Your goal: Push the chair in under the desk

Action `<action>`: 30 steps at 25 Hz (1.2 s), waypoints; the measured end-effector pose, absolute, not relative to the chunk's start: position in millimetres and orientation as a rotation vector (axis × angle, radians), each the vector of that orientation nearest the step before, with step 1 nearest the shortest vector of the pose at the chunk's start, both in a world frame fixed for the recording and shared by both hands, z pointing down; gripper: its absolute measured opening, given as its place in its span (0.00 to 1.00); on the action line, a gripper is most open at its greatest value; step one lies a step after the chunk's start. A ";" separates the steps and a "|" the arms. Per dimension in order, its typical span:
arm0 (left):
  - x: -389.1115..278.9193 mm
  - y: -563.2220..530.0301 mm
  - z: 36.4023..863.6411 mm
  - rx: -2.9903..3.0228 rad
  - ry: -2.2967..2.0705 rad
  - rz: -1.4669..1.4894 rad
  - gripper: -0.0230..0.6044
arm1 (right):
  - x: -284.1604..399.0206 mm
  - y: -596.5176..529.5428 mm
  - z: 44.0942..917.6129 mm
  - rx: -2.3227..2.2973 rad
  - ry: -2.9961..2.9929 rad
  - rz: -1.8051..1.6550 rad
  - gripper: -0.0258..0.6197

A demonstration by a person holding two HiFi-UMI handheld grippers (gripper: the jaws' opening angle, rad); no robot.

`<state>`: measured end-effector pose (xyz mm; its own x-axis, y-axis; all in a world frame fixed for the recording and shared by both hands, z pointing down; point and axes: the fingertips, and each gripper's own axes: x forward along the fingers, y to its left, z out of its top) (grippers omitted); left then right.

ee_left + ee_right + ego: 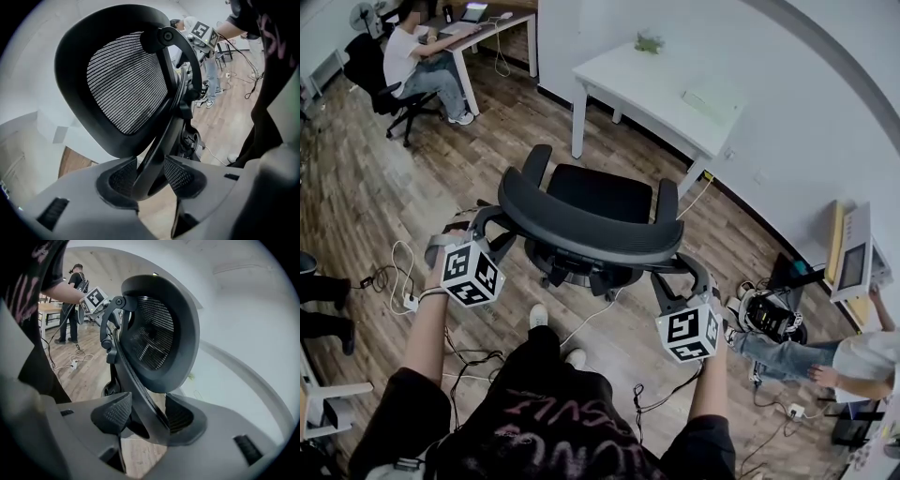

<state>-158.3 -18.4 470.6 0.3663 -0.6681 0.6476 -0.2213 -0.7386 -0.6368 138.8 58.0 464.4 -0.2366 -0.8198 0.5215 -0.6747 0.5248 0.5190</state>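
Black mesh-back office chair [581, 225] stands well apart from the white rectangular desk [647, 89], with bare wood-plank floor [356, 187] between them.
Left gripper [150, 171] and right gripper [147, 413] each straddle the chair's curved, smooth back frame [161, 136], textured pads spread and not clamping; loose cables [478, 361] trail behind the chair.

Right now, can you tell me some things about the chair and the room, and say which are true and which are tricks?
1. The chair is already tucked under the white desk. False: it stands out on the wooden floor, short of the desk.
2. The left gripper and the right gripper each have a bar of the chair's back frame between their jaws. True.
3. The chair is black. True.
4. Nobody else is in the room. False: a person sits at another desk in the far left corner.
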 end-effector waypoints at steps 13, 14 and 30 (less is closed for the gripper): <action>-153.7 -22.3 481.6 -2.179 0.581 -1.442 0.37 | 136.8 53.2 482.9 1.018 -1.957 -0.208 0.40; -153.8 -22.4 482.2 -2.179 0.570 -1.449 0.37 | 136.0 53.0 484.2 1.003 -1.957 -0.198 0.40; -152.0 -25.9 485.3 -2.143 0.538 -1.486 0.37 | 132.0 50.0 489.0 0.988 -1.947 -0.199 0.40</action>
<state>-152.0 -25.9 485.3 0.3352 -0.5642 0.7545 -0.0499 -0.8104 -0.5838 132.0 50.0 489.0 -0.2607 -0.7073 0.6570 -0.5596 0.6653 0.4942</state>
